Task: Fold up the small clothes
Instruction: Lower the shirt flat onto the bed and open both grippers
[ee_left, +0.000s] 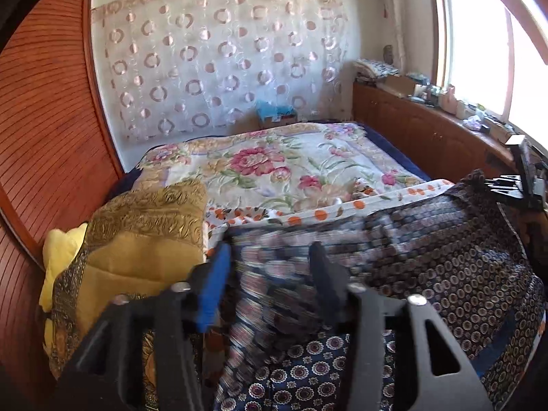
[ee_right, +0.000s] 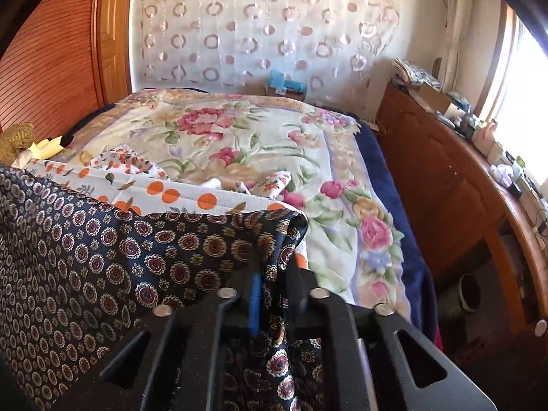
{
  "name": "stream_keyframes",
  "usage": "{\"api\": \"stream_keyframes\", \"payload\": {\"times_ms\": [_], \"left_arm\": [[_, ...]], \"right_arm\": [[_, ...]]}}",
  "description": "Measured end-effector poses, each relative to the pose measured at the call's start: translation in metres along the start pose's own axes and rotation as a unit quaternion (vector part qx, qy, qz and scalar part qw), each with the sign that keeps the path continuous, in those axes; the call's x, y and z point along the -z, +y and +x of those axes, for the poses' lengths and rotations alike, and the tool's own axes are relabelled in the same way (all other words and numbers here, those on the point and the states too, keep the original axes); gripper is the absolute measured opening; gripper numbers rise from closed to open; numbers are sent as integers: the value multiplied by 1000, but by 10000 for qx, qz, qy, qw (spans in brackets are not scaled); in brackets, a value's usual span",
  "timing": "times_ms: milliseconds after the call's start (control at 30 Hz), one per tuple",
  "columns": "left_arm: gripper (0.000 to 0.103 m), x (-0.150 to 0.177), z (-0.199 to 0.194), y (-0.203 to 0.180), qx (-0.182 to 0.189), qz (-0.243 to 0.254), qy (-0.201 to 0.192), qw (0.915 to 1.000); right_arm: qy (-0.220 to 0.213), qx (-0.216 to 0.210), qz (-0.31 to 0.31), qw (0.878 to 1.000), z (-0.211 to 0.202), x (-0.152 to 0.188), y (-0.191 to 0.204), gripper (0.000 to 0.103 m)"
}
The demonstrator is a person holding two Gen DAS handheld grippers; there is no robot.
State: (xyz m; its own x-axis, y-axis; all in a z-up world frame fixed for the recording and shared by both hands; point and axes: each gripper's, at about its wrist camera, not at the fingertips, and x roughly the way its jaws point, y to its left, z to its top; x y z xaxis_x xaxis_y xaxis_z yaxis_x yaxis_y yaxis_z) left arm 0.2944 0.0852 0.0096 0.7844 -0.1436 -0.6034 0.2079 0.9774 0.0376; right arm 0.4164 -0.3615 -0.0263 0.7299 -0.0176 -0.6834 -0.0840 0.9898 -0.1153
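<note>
My left gripper (ee_left: 270, 274) has its jaws apart over the navy garment (ee_left: 445, 257). The cloth between the fingers is smeared with blur, and no pad presses on it — released.

My right gripper (ee_right: 274, 287) has its jaws close together with a bunched corner of the garment (ee_right: 120, 250) hanging in the gap. Whether the pads still pinch it I cannot tell.

The garment — navy, with round medallions — lies spread at the near edge of the bed (ee_right: 404, 212), stretching from one gripper to the other. Its far hem overlaps a white cloth with orange dots (ee_right: 191, 198), which sits on the floral bedspread (ee_left: 274, 167).

At the bed's near left corner a folded gold quilt (ee_left: 144, 239) sits just beside the garment, with a yellow pillow (ee_left: 61, 250) beyond it against the wooden wall.
</note>
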Motion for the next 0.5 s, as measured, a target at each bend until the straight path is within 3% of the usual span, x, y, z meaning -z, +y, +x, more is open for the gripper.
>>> {"api": "stream_keyframes", "payload": {"times_ms": [33,67,133,167,500], "left_arm": [[72,0,-2,-1,6,12,4,10000],[76,1,-5,-2,10,20,-12,10000],[77,4,-13,-4,78,17,-42,10000],[77,7,-16,-7,188,-2,-12,9998],[77,61,-55,-55,807,109,369,9960]], "right_arm": [[-9,8,35,10000,-1,-1,-1,24],[-56,2,77,10000,-1,0,-4,31],[-182,-1,151,9997,-12,6,-5,47],[-248,-35,188,9995,-20,9,-5,51],[-468,-745,261,9958,-120,75,31,52]]}}
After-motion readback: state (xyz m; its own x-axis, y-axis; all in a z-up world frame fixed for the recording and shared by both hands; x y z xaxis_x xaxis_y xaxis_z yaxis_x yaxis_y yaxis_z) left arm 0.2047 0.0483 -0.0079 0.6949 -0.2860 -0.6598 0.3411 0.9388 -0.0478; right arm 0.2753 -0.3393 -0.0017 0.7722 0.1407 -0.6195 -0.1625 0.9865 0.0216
